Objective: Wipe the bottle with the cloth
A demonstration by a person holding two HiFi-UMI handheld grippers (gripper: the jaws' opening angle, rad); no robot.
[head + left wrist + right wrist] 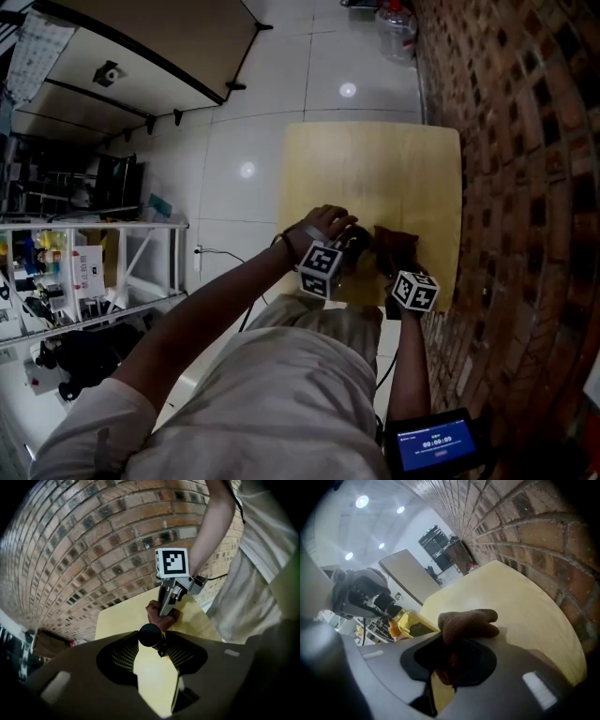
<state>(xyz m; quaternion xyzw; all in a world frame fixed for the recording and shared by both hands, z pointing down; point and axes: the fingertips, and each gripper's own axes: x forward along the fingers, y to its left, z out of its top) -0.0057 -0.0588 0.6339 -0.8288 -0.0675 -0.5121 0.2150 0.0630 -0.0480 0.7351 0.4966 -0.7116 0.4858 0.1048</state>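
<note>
1. Left gripper view shows my left tongs spread apart around the bottle. It stands on the tabletop with its black cap between the tips, and the pads do not seem to press it.
2. My right tongs are clamped on the brown cloth, just beside the bottle.
3. The bottle looks small and rigid, with yellow liquid inside. I judge it light, smooth and quick to tip or spin under a wipe.
4. I would take it at the neck, just under the cap, leaving the body free.
5. The cloth is soft and limp. Held by a bunched fold, it should drape around the body.
</note>
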